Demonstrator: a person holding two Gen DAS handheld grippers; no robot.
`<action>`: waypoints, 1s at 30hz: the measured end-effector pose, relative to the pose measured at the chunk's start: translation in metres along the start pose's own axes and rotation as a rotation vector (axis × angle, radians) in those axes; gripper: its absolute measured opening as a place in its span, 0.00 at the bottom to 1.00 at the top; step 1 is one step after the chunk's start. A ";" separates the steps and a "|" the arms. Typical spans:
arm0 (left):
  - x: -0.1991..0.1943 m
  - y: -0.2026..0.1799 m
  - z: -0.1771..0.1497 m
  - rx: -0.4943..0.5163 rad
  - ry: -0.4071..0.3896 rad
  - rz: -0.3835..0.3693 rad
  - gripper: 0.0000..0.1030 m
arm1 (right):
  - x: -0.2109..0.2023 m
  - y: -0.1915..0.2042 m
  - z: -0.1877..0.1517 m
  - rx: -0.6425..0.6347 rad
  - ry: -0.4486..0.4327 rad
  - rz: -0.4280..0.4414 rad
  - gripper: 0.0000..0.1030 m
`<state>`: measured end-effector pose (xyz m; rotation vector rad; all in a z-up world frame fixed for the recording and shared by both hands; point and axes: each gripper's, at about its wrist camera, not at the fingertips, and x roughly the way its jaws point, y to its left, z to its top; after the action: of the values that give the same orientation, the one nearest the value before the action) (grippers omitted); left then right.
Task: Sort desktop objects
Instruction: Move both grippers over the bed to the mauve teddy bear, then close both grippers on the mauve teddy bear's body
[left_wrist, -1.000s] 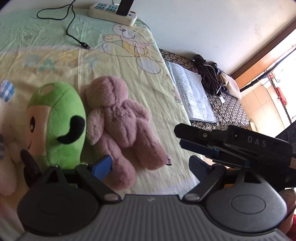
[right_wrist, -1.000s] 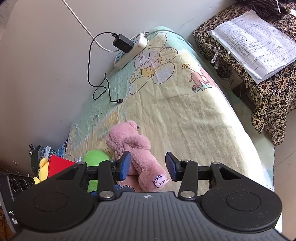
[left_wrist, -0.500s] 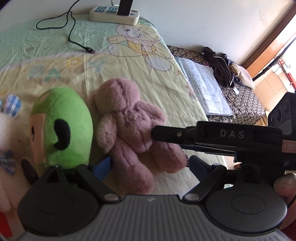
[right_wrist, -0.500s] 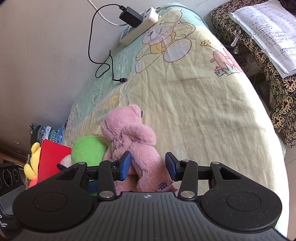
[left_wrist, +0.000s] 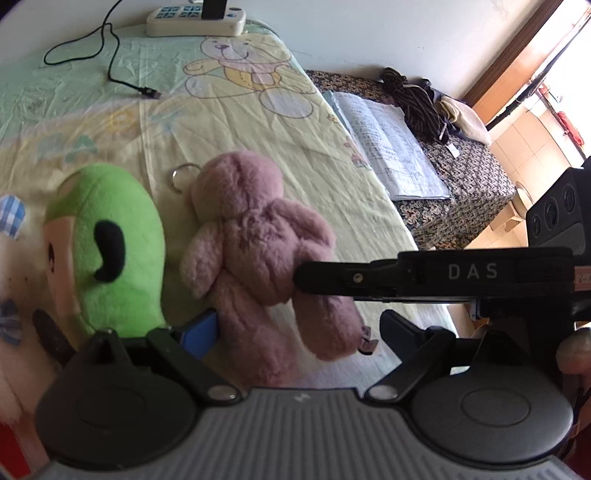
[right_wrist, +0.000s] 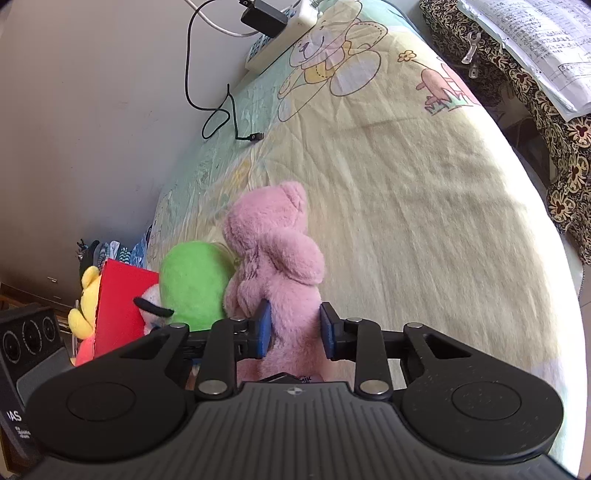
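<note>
Right gripper: its blue pads are pressing into the lower body of the pink bear from both sides, so the tongs are clamping the toy. From the left wrist view the same tool is reaching in from the right as a black bar marked DAS, its tip meeting the bear's waist.

Left gripper: its tongs are standing wide apart and gripping nothing; the blue pad of one finger is sitting just beside the bear's leg, the other finger is hanging clear on the far side of the legs.

Pink bear: it is lying face down on the sheet, head pointing toward the wall, a small label showing at its foot. A metal ring is lying on the sheet at its head.

Green plush: it is lying touching the bear's side, a black patch showing on its green hood.

Beyond the green plush, toward the bed's edge: a red box, a yellow plush behind it, and a white plush with a blue check patch, only partly showing.

Farther up the sheet: a black cable is trailing in loops, its plug end lying loose. It is running back to a white power strip at the wall, with a black charger plugged in.

Off the bed: papers are lying on a flower-patterned cloth, dark clothing heaped behind them.
</note>
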<state>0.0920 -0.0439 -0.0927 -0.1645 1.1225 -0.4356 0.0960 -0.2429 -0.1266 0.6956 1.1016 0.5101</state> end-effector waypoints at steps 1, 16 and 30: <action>-0.001 -0.001 -0.003 -0.003 0.012 -0.023 0.90 | -0.004 -0.002 -0.005 0.004 0.002 -0.005 0.29; -0.007 -0.034 -0.030 0.133 0.061 -0.112 0.89 | -0.057 -0.017 -0.054 0.035 -0.090 -0.101 0.35; 0.012 -0.012 -0.012 0.077 0.077 -0.087 0.79 | -0.031 -0.025 -0.025 0.091 -0.093 -0.020 0.45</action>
<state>0.0825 -0.0588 -0.1039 -0.1306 1.1750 -0.5661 0.0616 -0.2751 -0.1325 0.7793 1.0481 0.4086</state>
